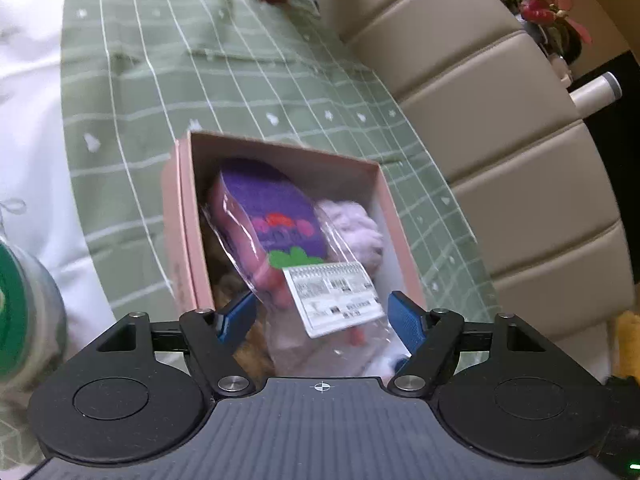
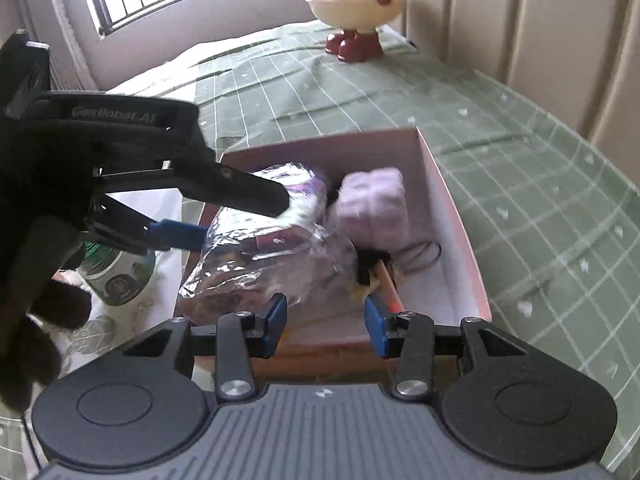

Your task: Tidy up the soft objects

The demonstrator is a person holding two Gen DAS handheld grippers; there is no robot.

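A pink cardboard box (image 1: 182, 216) (image 2: 452, 200) stands open on the green checked cloth. Inside lie a purple sock in a clear plastic bag (image 1: 276, 216) (image 2: 256, 256) with a white label, a lilac fluffy item (image 1: 358, 232) (image 2: 372, 208) and something brown and furry (image 1: 248, 352). My left gripper (image 1: 322, 316) is open, its blue pads either side of the bag's near end, just above the box; it also shows from the side in the right wrist view (image 2: 192, 216). My right gripper (image 2: 326, 322) is open and empty at the box's near wall.
A round lamp with red feet (image 2: 356, 12) stands at the far end of the bed. A beige padded headboard (image 1: 500, 128) runs along the right. A green-lidded jar (image 2: 116, 272) (image 1: 20, 308) sits left of the box on white cloth.
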